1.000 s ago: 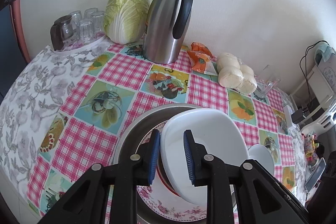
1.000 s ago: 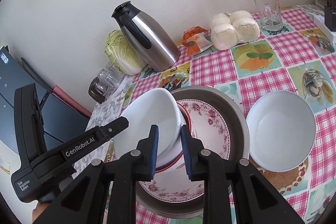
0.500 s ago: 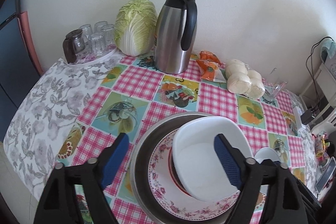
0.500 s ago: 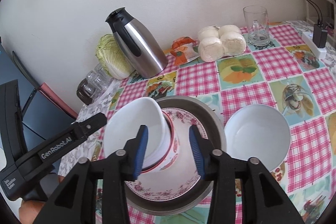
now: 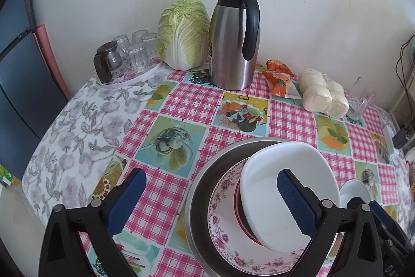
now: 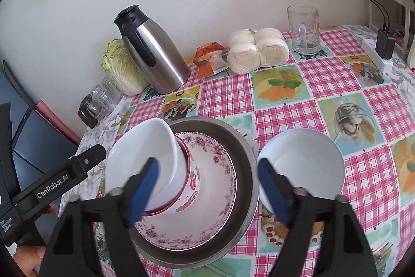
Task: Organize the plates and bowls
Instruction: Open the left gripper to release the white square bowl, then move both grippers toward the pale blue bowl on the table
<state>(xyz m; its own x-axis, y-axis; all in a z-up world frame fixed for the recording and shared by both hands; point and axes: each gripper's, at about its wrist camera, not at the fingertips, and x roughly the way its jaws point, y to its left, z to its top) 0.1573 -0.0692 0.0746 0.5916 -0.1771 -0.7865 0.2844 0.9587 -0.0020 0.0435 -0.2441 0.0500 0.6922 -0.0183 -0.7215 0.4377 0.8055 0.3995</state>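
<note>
You are releasing the white bowl (image 6: 145,160), now tilted in the red-rimmed bowl inside the floral plate (image 6: 207,212), all within the steel basin (image 6: 246,173). Both the left gripper (image 5: 210,196) and right gripper (image 6: 207,183) fingers are spreading, pressing nothing. Next, you are likely reaching for the second white bowl (image 6: 303,165) just right of the basin. The red-rimmed bowl's inside is hidden.

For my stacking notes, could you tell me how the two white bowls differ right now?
The stacked bowl sits tilted atop a red-rimmed bowl in the steel basin; the loose bowl rests level on the table beside the basin. The stacked bowl lies between the opening grippers; only the right gripper's one finger overlaps the loose bowl. Both are plain white and empty.
</note>
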